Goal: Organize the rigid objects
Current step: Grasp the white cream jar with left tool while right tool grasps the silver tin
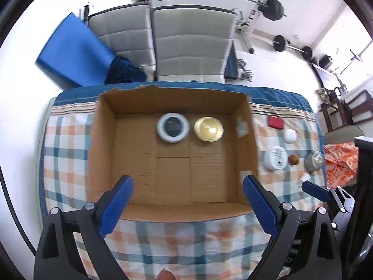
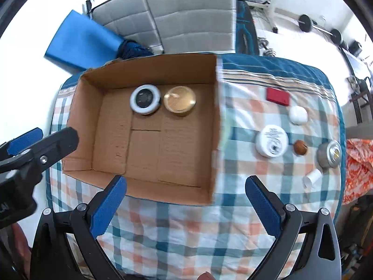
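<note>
An open cardboard box (image 1: 102, 144) (image 2: 98, 126) stands on the checked tablecloth. Inside, at the back, sit a white-rimmed dark jar (image 1: 172, 127) (image 2: 145, 99) and a gold tin (image 1: 208, 129) (image 2: 179, 101). To the right of the box lie a red block (image 2: 278, 96), a white rounded case (image 2: 298, 114), a white round jar (image 2: 272, 140), a small brown ball (image 2: 300, 147), a grey metal tin (image 2: 329, 154) and a small white cup on its side (image 2: 312, 178). My left gripper (image 1: 187, 200) is open and empty over the box's near edge. My right gripper (image 2: 185, 200) is open and empty above the box's near right corner.
Two grey padded chairs (image 1: 191, 44) stand behind the table, with a blue mat (image 1: 72, 49) at the left. Barbells and a weight rack (image 1: 268, 2) are at the back. An orange patterned cloth (image 2: 359, 163) lies right of the table.
</note>
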`<state>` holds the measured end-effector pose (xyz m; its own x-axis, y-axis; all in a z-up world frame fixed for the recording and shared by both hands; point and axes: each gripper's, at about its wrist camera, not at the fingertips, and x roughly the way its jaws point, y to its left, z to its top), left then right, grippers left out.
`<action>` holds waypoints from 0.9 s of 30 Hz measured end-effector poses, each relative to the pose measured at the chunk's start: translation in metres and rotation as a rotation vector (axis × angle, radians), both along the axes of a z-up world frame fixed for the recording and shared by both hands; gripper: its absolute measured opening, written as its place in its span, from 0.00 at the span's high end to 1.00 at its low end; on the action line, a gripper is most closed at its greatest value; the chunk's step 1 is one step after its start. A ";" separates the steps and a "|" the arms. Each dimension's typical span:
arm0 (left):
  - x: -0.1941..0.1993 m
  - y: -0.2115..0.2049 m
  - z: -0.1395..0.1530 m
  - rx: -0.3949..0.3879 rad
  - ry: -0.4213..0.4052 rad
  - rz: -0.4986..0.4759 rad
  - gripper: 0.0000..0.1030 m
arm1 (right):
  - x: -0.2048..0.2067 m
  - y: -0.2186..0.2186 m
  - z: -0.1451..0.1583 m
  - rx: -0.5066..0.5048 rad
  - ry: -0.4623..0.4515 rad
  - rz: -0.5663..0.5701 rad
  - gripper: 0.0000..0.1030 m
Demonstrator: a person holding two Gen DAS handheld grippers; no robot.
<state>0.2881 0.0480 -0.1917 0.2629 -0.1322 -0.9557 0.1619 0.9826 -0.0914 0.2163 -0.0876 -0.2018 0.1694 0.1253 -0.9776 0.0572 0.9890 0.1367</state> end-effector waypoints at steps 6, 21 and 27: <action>-0.002 -0.079 0.000 -0.004 -0.008 -0.095 0.06 | -0.014 -0.096 0.001 -0.047 0.000 -0.122 0.00; 0.023 -0.244 -0.099 0.055 0.170 -0.261 0.06 | -0.035 -0.298 -0.058 -0.131 0.082 -0.399 0.00; 0.041 -0.268 -0.166 0.107 0.304 -0.251 0.06 | -0.021 -0.330 -0.114 -0.103 0.160 -0.442 0.00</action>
